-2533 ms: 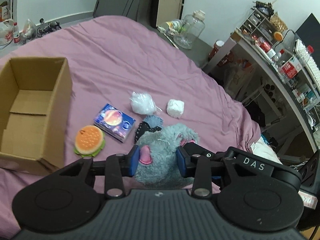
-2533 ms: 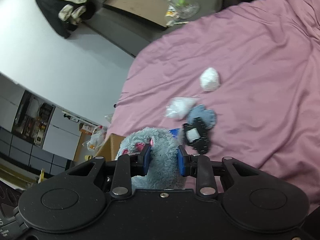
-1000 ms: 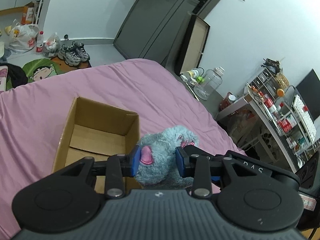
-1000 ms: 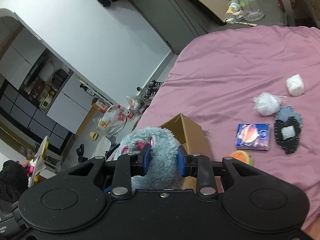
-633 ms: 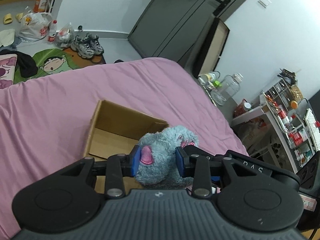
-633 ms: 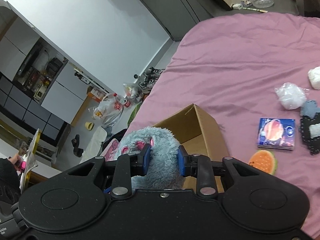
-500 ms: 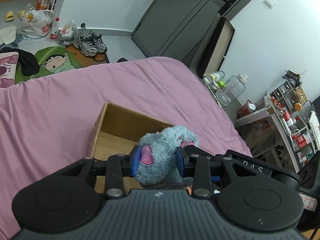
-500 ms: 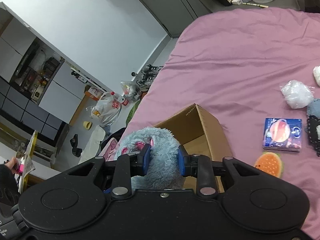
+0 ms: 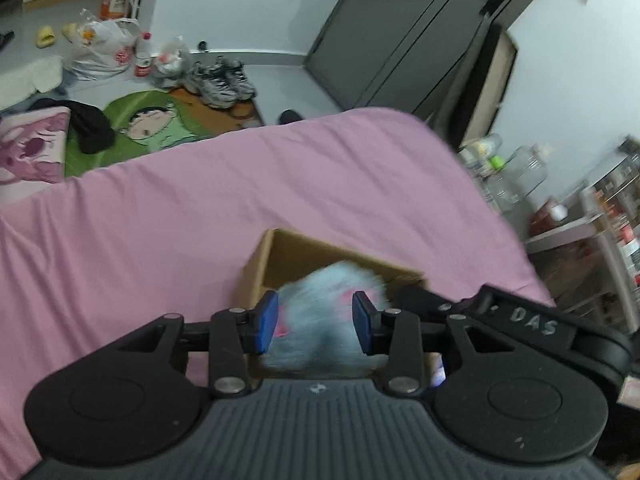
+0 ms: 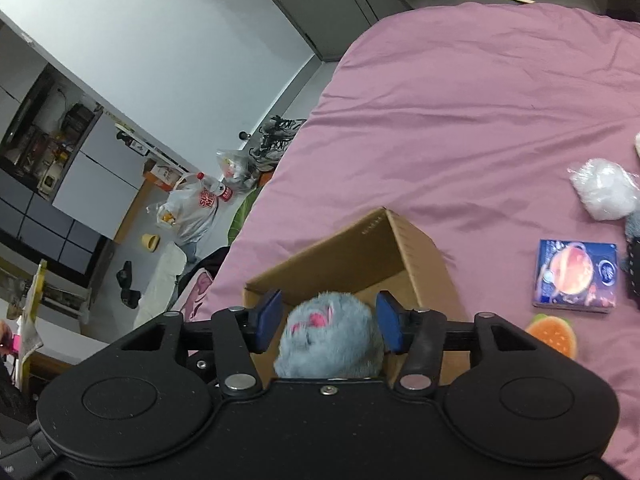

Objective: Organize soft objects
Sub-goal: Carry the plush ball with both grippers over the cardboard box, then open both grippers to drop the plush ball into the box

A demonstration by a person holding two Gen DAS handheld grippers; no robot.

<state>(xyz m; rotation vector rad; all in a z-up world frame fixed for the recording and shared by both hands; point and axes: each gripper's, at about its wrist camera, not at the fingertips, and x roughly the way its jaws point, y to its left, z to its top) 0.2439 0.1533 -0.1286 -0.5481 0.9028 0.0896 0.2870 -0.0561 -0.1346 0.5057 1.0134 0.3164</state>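
Note:
A grey-blue plush toy (image 10: 330, 332) with pink markings sits between the spread pads of my right gripper (image 10: 329, 320), over the open cardboard box (image 10: 404, 256) on the pink bed. In the left wrist view the same plush (image 9: 320, 316) is blurred by motion between the spread pads of my left gripper (image 9: 315, 322), above the box (image 9: 288, 248). Both grippers are open and neither pad presses the toy.
To the right of the box in the right wrist view lie a burger-shaped toy (image 10: 554, 336), a blue printed box (image 10: 576, 276), a white plastic-wrapped ball (image 10: 604, 194) and a black item (image 10: 634, 268) at the frame edge. The bed edge drops to the floor, with shoes (image 9: 222, 82) and bags (image 9: 102, 56).
Both grippers were shut on the plush while carrying it over the box. Now both have opened and the plush is loose and dropping toward the box.

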